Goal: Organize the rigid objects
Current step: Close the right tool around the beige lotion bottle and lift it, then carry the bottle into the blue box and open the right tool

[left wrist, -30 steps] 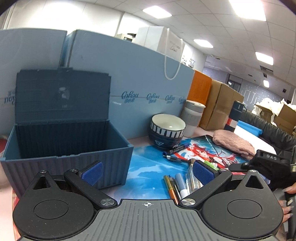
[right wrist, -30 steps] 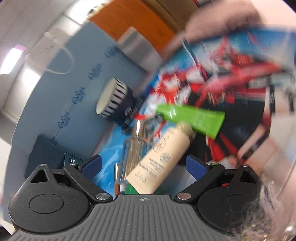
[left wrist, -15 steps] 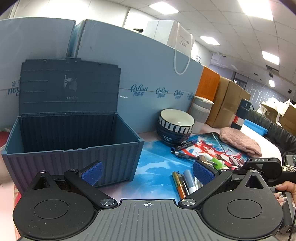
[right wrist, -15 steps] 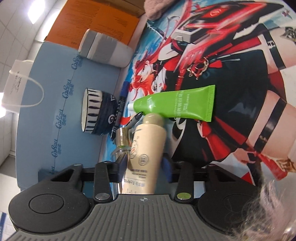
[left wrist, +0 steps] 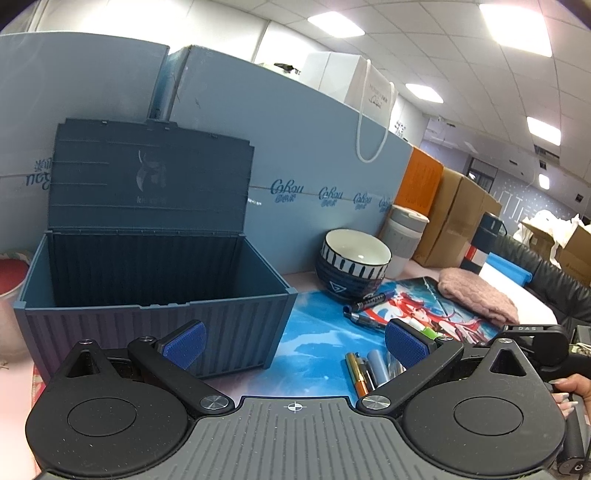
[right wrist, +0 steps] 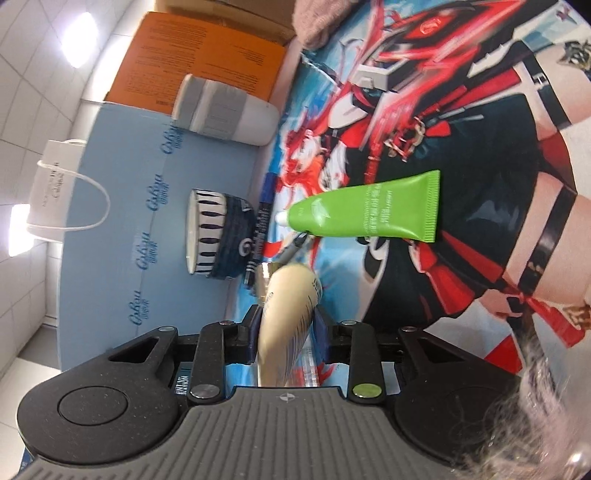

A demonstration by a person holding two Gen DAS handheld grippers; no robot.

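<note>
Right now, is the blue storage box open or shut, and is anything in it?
Open: the blue storage box has its lid standing upright behind it. The visible interior walls are bare; its floor is hidden by the front wall.

— Along the back?
— Blue panels, printed with a repeated logo. On top, a white paper bag, cord handle hanging down the front.
— To the right of those?
— An orange box, then cardboard boxes. In front, a white cup with a grey sleeve, just beside a striped bowl.
— On the desk itself?
— A printed mat, blue at one end, a red-haired cartoon figure at the other. At its far corner, a pink cloth. Overhead, ceiling lights, lit.
</note>
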